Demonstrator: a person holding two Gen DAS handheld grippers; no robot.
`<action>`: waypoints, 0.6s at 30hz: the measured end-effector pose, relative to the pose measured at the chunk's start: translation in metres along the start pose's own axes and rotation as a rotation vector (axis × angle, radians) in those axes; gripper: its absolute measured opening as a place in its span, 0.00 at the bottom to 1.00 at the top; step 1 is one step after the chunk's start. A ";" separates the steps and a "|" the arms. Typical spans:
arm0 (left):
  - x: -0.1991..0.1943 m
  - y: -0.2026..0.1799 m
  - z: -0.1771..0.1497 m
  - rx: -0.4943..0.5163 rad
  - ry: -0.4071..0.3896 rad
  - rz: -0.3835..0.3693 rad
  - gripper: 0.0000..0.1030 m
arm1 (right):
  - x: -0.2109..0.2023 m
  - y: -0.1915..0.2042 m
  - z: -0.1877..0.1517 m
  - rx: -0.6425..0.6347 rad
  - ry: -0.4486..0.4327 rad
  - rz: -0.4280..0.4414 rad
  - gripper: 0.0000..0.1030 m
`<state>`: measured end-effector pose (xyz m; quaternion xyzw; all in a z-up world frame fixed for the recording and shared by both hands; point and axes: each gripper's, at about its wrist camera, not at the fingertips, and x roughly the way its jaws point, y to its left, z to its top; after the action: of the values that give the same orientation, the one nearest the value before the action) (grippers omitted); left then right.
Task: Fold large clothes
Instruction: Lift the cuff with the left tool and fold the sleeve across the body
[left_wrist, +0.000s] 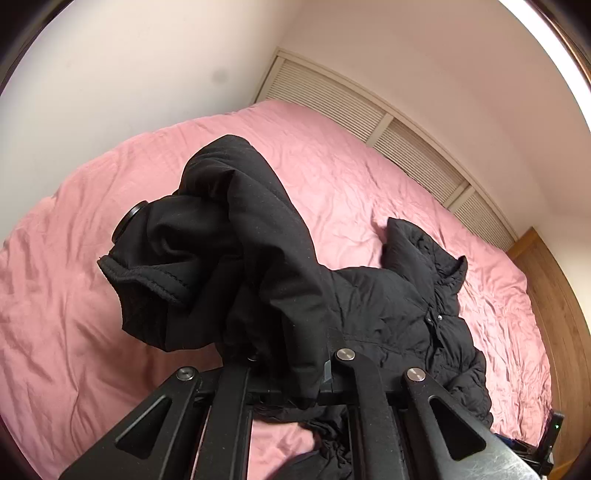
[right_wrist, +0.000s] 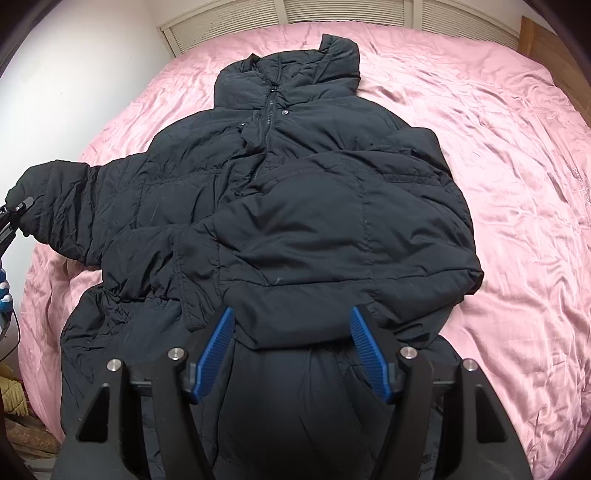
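A black puffer jacket (right_wrist: 295, 206) lies front up on the pink bed (right_wrist: 498, 166), collar toward the headboard. One sleeve (left_wrist: 236, 236) is lifted off the sheet and drapes over my left gripper (left_wrist: 288, 354), which is shut on it. The fabric hides the fingertips. In the right wrist view that gripper (right_wrist: 14, 214) shows at the far left edge, at the raised sleeve's end. The other sleeve (right_wrist: 332, 229) is folded across the jacket's front. Its cuff fills the gap of my right gripper (right_wrist: 291, 325), and the blue pads (right_wrist: 216, 350) press on it from both sides.
A louvred headboard (left_wrist: 332, 96) runs along the far side of the bed, with a wooden panel (left_wrist: 554, 295) to the right. White wall (left_wrist: 129, 74) borders the bed's left side. Yellowish cloth (right_wrist: 11, 391) lies on the floor at the lower left.
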<state>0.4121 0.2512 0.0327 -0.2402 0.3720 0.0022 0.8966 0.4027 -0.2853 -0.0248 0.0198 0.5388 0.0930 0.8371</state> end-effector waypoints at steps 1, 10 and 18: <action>0.000 -0.011 -0.003 0.023 0.006 -0.017 0.08 | -0.001 -0.003 -0.001 0.004 -0.002 0.000 0.62; 0.027 -0.083 -0.042 0.153 0.119 -0.129 0.07 | -0.018 -0.042 -0.011 0.065 -0.032 -0.006 0.62; 0.065 -0.125 -0.090 0.247 0.238 -0.151 0.07 | -0.026 -0.071 -0.026 0.109 -0.033 -0.022 0.63</action>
<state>0.4222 0.0899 -0.0116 -0.1543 0.4540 -0.1392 0.8664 0.3779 -0.3616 -0.0218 0.0607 0.5293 0.0541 0.8445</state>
